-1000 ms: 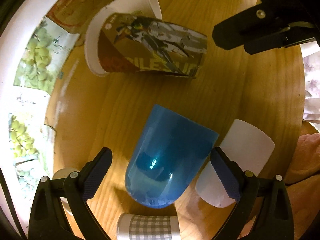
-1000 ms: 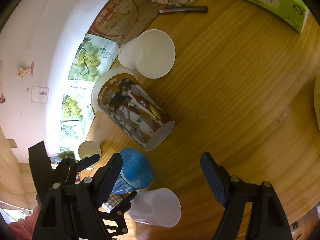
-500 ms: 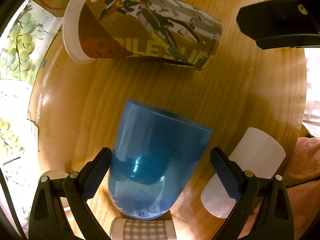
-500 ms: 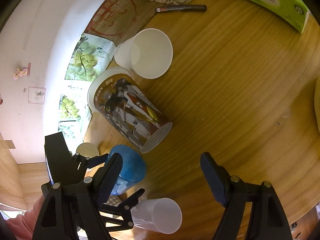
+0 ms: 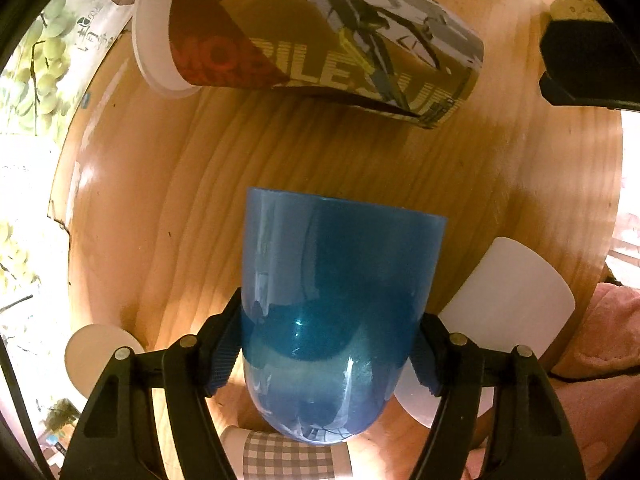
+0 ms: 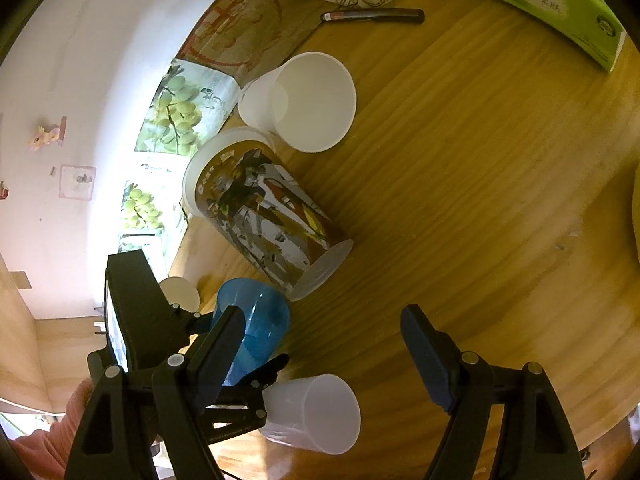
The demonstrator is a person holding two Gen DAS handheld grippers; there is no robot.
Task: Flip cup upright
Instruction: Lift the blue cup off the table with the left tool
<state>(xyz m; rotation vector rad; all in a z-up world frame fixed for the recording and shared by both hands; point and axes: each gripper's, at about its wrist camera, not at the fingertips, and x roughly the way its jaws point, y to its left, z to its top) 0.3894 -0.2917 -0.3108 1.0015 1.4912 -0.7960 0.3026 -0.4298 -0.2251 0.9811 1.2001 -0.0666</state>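
The left gripper (image 5: 326,350) points down at the wooden bench (image 5: 500,184). Its jaws have just been closing and now clamp the blue cup (image 5: 336,304) by its sides near the rounded base. The blue cup lies on its side, mouth toward the printed cup (image 5: 320,40), also lying down, well apart. A white cup (image 5: 508,312) lies just beside the blue one. The right gripper (image 6: 324,352) hangs with jaws moderately apart, holding nothing.

Left claw (image 5: 326,344) just clamped shut; right claw (image 6: 322,354) apparently gapes.
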